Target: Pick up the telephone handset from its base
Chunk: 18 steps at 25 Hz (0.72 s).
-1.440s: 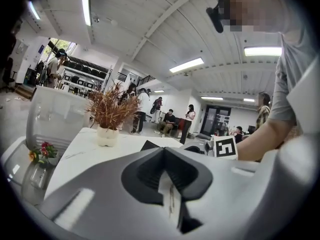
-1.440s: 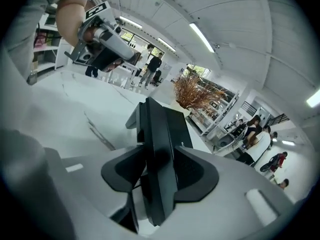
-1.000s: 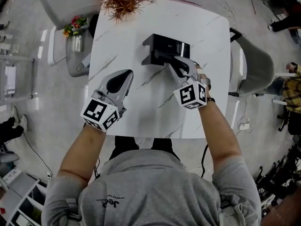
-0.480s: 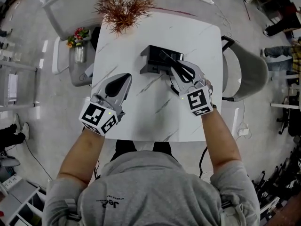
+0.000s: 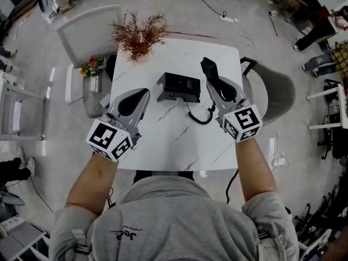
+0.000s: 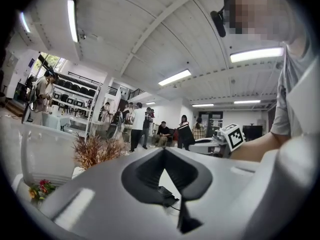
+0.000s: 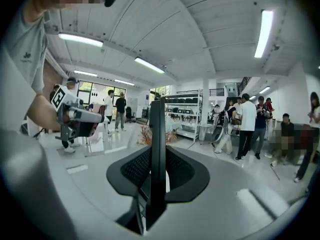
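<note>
Between the right gripper's (image 5: 216, 87) clamped jaws, the slim black plastic handset (image 5: 207, 68) rides clear of its black base (image 5: 181, 86); squeeze steadily; left gripper's (image 5: 140, 94) jaws meet, empty

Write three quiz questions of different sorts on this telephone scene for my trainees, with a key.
1. True or false: the handset rests on its base.
2. Multiple choice: the right gripper is
A. open and empty
B. shut on the handset
C. shut on the base
3. Short answer: what does the left gripper hold between its jaws?

Key
1. False: the handset is lifted clear, to the right of the base.
2. B.
3. Nothing: its jaws are together and empty.
</note>
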Tool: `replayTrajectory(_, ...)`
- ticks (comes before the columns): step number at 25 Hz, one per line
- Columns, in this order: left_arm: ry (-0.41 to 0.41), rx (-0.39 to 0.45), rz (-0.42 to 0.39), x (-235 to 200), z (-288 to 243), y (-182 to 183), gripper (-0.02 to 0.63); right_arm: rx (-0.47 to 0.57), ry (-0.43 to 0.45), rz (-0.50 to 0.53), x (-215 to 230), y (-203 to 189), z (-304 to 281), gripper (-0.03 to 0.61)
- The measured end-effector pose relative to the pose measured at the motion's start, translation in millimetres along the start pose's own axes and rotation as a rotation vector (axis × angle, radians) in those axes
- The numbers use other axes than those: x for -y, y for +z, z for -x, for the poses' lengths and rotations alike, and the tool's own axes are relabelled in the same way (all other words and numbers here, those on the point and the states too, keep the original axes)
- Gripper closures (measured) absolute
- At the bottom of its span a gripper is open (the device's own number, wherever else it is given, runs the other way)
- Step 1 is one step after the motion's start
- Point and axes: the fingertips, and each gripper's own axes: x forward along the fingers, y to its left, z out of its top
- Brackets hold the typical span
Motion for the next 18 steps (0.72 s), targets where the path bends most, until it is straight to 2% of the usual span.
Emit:
replayTrajectory(7,-0.029,0.051,0.007,19.9,4.3,63.8,0.558,0.128,0.017,-0.135,10.3,80.7,41.6,0.502)
replayTrajectory(12,-0.051,0.086,0.003,32.1,6.7,107.2,0.558,0.219,0.020,-0.173,15.2,142.9,72.9,0.502)
replayTrajectory(18,-0.069,0.119,-0.041,40.5,11.2,147.0,0.558,0.311,0.015,-0.208,25.4,197.2,104.1,0.502)
